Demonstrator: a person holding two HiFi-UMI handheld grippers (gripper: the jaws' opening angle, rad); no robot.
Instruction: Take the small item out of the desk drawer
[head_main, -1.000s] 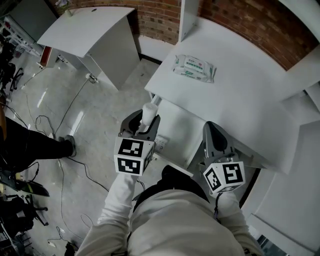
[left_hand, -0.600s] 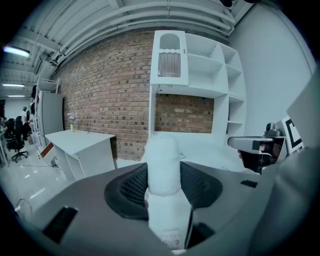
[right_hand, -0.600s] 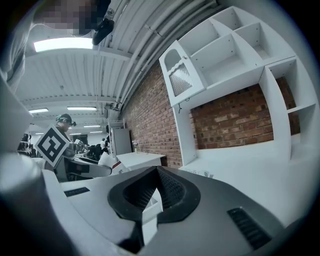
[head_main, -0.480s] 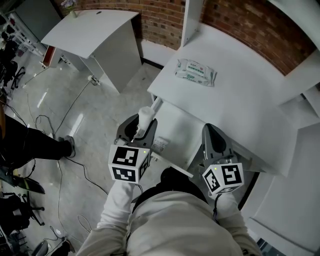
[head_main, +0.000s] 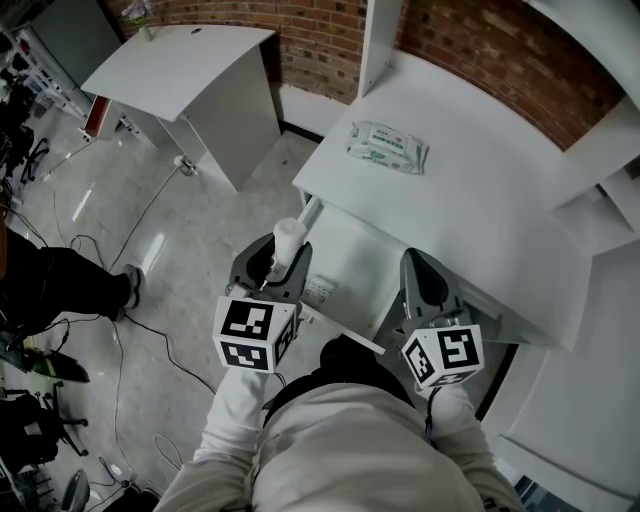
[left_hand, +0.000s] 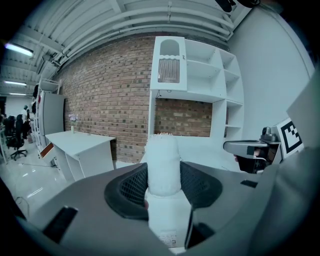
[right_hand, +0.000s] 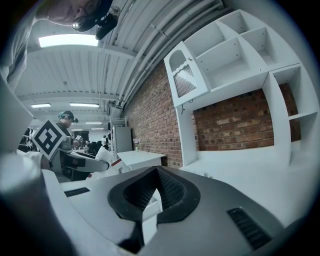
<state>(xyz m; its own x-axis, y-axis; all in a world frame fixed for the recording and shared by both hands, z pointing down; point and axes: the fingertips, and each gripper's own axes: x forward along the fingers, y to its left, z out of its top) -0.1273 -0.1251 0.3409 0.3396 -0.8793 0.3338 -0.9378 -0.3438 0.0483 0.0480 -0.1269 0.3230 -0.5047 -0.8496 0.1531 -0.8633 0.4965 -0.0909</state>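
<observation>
The small white bottle (head_main: 288, 238) is clear of the desk drawer (head_main: 350, 255) and sits in the left gripper (head_main: 275, 262). The jaws stand wide but are pressed onto the bottle's body from both sides. Its long axis runs along the jaws, with the capped end poking out past the tips toward 1 o'clock in the head view. So the question for the next move is where the bottle goes, and that depends on what lies ahead of it. The white surface (head_main: 470, 190) begins just beyond the cap and spreads from 1 to 2 o'clock of the left gripper. A wet wipes pack (head_main: 388, 142) lies further up it along the same line, well apart from the bottle. The drawer looks pulled out and lies at 3 o'clock of the left gripper, between the two grippers. The right gripper (head_main: 416, 262) hovers at the drawer's far side with its pads brought together on nothing. By my reading, the left gripper is the one placed to carry the bottle forward onto the surface, and the right is nearer the drawer front.
</observation>
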